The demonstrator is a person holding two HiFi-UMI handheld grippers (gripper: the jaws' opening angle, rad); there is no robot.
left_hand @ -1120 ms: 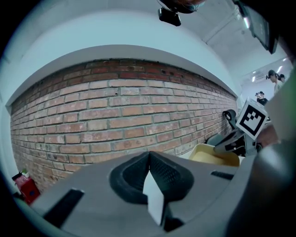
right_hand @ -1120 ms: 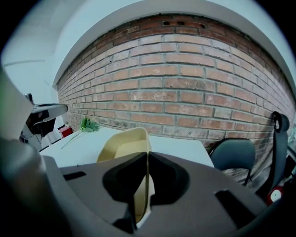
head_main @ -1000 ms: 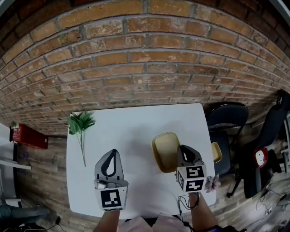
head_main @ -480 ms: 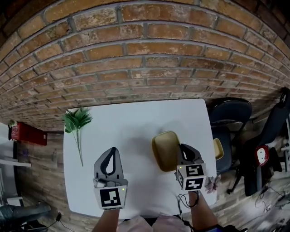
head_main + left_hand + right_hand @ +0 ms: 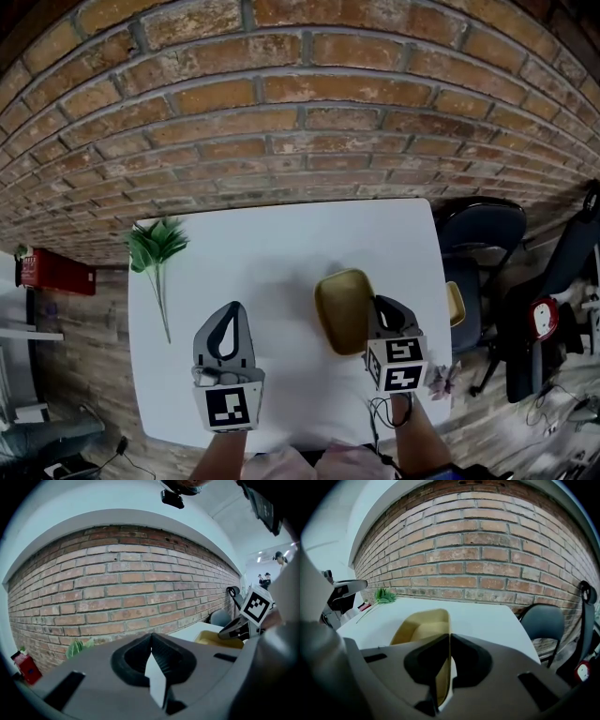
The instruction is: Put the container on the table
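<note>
A yellow, open-topped container (image 5: 341,307) lies over the right half of the white table (image 5: 272,253); I cannot tell whether its base touches the top. My right gripper (image 5: 382,315) is shut on its right rim. In the right gripper view the rim of the container (image 5: 423,629) runs straight into the closed jaws of the right gripper (image 5: 449,638). My left gripper (image 5: 225,339) hovers over the table's front left, shut and holding nothing. In the left gripper view the left gripper (image 5: 151,638) has its jaws together, with the container (image 5: 212,637) off to the right.
A green plant sprig (image 5: 155,247) lies at the table's far left corner. A dark chair (image 5: 480,229) with a yellow item (image 5: 456,304) stands right of the table, a pink flower (image 5: 439,379) near its front right corner. A brick wall (image 5: 300,112) runs behind, a red object (image 5: 56,272) left.
The head view has tilted a little, so the table sits slightly higher in the picture. Both grippers and the container keep their places on the table.
</note>
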